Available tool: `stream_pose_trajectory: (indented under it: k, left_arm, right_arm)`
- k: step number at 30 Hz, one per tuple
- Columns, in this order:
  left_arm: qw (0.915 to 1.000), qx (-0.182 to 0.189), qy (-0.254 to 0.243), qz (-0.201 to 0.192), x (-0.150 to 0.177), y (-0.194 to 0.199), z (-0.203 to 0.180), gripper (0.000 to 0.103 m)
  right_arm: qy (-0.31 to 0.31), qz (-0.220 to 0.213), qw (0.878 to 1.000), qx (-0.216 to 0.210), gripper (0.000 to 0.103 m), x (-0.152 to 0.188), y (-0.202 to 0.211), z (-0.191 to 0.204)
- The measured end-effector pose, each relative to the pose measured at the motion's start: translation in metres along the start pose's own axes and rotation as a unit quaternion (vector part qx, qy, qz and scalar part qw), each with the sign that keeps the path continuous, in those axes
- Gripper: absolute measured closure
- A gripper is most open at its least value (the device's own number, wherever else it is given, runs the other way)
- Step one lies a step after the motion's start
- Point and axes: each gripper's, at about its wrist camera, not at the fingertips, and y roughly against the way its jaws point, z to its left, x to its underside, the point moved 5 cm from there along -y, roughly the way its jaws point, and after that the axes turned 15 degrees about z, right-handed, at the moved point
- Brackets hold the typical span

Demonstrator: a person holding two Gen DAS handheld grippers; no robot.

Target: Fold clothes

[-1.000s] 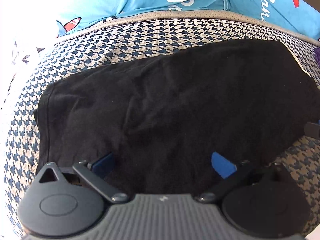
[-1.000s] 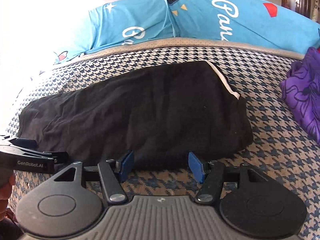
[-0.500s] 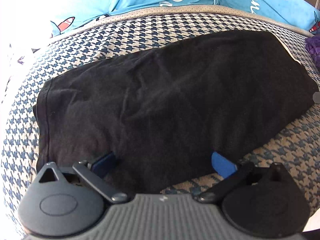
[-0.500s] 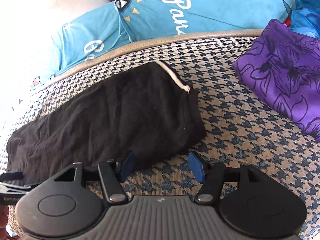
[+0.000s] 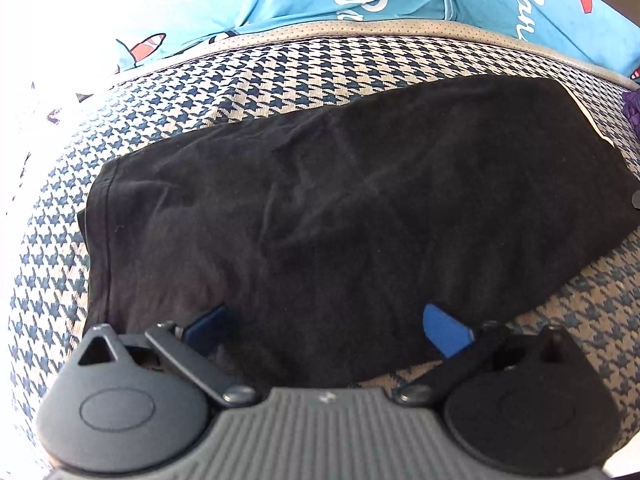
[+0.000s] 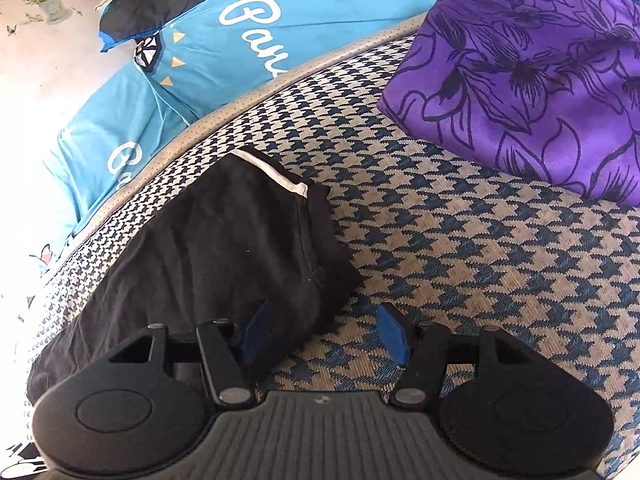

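A black garment [image 5: 340, 216] lies folded into a long strip on the houndstooth cushion [image 5: 280, 72]. My left gripper [image 5: 326, 326] hovers open over its near edge, blue pads wide apart on either side of the cloth. In the right wrist view the garment's right end [image 6: 240, 248] shows a white-trimmed edge. My right gripper [image 6: 322, 330] stands open at that end's near corner. Its left pad sits over the black cloth and its right pad over bare cushion [image 6: 460, 264].
A folded purple floral cloth [image 6: 532, 80] lies on the cushion to the right. Blue pillows with white lettering [image 6: 256, 40] line the far edge. A sliver of the right gripper [image 5: 635, 199] shows at the left wrist view's right border.
My right gripper has slid right along the garment to its right end and rolled; the purple cloth now fills the upper right. The left gripper has stayed in place.
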Motion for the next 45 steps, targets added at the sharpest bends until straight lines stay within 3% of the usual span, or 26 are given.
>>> stream_pose_trajectory:
  k: [3, 6, 8, 13, 17, 28, 35, 42, 45]
  left_arm:
    - [1.0000, -0.001, 0.002, 0.000, 0.000, 0.000, 0.002, 0.000]
    - [1.0000, -0.002, 0.001, 0.001, 0.002, 0.000, 0.003, 0.000]
    - [1.0000, -0.003, -0.002, 0.001, 0.004, 0.001, 0.003, 0.000]
    - [1.0000, -0.001, -0.005, 0.001, 0.008, 0.002, 0.005, 0.000]
    - [1.0000, 0.000, -0.005, 0.001, 0.010, 0.003, 0.007, 0.000]
    - [1.0000, 0.000, -0.005, 0.001, 0.011, 0.002, 0.006, 0.000]
    - [1.0000, -0.001, -0.002, -0.001, 0.010, 0.003, 0.009, 0.000]
    - [0.9993, -0.011, 0.036, -0.004, 0.009, 0.006, 0.028, 0.000]
    - [0.9991, -0.005, 0.042, 0.001, 0.010, 0.005, 0.032, 0.000]
  right_arm:
    - [-0.004, -0.006, 1.000, 0.002, 0.054, -0.002, -0.003, 0.000]
    - [-0.003, -0.004, 1.000, 0.005, 0.072, -0.005, -0.010, 0.004]
    - [0.012, -0.008, 0.999, 0.037, 0.088, -0.003, -0.011, 0.007]
    - [0.039, -0.012, 0.997, 0.069, 0.090, -0.001, -0.013, 0.010]
    - [0.025, -0.009, 0.998, 0.063, 0.090, -0.002, -0.013, 0.007]
    - [-0.097, -0.008, 0.994, -0.050, 0.079, -0.006, -0.010, -0.021]
    - [-0.096, -0.007, 0.994, -0.043, 0.079, -0.006, -0.010, -0.018]
    - [-0.022, -0.043, 0.999, 0.018, 0.079, -0.005, 0.004, 0.010]
    - [-0.034, -0.042, 0.998, 0.022, 0.078, -0.006, 0.003, 0.011]
